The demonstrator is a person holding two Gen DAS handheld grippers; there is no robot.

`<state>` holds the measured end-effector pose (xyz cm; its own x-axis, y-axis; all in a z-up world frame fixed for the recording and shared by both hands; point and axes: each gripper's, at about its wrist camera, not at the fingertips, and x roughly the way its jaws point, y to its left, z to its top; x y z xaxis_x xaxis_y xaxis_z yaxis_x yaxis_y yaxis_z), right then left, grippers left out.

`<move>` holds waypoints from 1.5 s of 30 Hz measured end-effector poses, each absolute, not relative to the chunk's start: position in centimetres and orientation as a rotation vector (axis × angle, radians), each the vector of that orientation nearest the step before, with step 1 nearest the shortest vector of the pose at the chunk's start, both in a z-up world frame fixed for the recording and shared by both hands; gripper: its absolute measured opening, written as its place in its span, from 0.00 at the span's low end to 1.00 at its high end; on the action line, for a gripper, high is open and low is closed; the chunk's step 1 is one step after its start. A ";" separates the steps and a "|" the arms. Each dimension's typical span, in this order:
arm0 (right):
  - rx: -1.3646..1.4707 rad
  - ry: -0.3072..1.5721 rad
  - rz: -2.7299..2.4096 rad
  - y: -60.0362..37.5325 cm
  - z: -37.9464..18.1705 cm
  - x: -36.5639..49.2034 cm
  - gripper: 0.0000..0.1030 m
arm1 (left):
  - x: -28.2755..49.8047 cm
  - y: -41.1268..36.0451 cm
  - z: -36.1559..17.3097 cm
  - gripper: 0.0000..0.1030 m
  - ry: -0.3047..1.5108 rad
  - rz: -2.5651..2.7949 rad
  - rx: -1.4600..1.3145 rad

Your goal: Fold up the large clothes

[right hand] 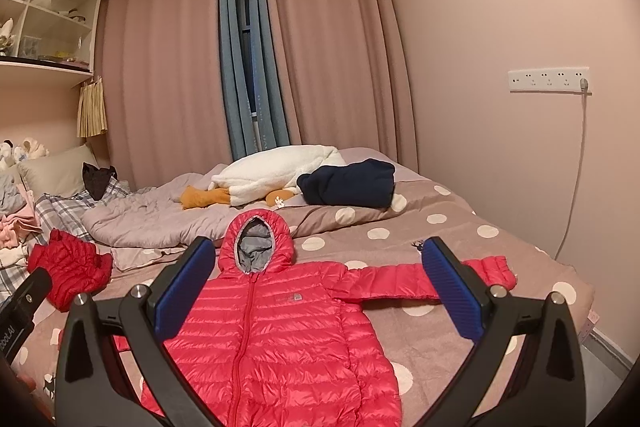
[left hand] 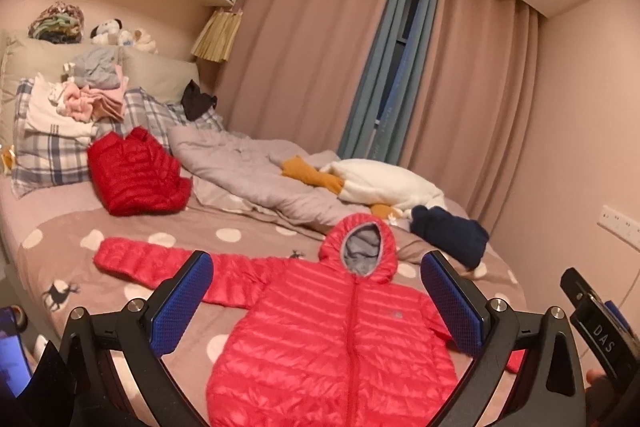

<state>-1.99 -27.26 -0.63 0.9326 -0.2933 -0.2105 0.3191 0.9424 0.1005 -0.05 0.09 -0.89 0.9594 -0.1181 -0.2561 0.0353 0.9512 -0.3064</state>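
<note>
A pink-red hooded puffer jacket [left hand: 332,339] lies flat, front up and zipped, on the polka-dot bed, sleeves spread out; it also shows in the right wrist view [right hand: 280,331]. My left gripper [left hand: 318,299] is open and empty, hovering above the jacket's upper body. My right gripper [right hand: 316,291] is open and empty, hovering above the jacket's chest and right sleeve [right hand: 420,281]. The left sleeve [left hand: 160,263] stretches out to the left.
A folded red puffer jacket [left hand: 134,175] lies near the plaid pillows. A crumpled grey quilt [left hand: 248,171], a white and orange plush [right hand: 276,171] and a navy garment [right hand: 352,183] lie at the far side. Stacked clothes [left hand: 88,95] sit at the headboard. A wall [right hand: 520,147] borders the bed's right.
</note>
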 end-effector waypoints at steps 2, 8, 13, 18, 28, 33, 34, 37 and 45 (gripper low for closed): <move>0.131 0.197 -0.310 -27.2 -0.7 -2.0 1.00 | 0.0 0.3 -1.0 0.99 0.287 -0.077 -0.311; 0.123 0.212 -0.294 -26.9 -0.9 -1.7 1.00 | -0.2 0.3 -1.1 0.99 0.286 -0.075 -0.310; 0.108 0.226 -0.286 -26.5 -1.0 -1.3 1.00 | 0.1 -0.2 -1.1 0.99 0.314 -0.074 -0.307; 0.092 0.244 -0.261 -26.1 -1.1 -0.6 1.00 | 0.2 -0.6 -1.1 0.99 0.338 -0.063 -0.286; 0.088 0.261 -0.250 -26.0 -1.5 -0.1 1.00 | 0.4 -0.5 -0.9 0.99 0.353 -0.078 -0.270; 0.095 0.271 -0.265 -26.0 -1.6 0.2 1.00 | 0.8 -0.5 -1.0 0.99 0.370 -0.068 -0.269; 0.096 0.272 -0.264 -26.0 -1.6 0.3 1.00 | 0.8 -0.4 -1.0 0.99 0.371 -0.066 -0.271; 0.098 0.280 -0.253 -26.1 -1.7 0.3 1.00 | 0.7 -0.5 -1.0 0.99 0.369 -0.061 -0.274; 0.081 0.284 -0.252 -25.9 -1.9 0.3 1.00 | 0.7 -0.3 -1.0 0.99 0.370 -0.068 -0.283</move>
<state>0.30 -25.92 -1.87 0.9287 -0.2348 -0.2870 0.2575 0.9653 0.0437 0.74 -0.31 -0.98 0.9306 -0.1166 -0.3469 0.0139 0.9585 -0.2848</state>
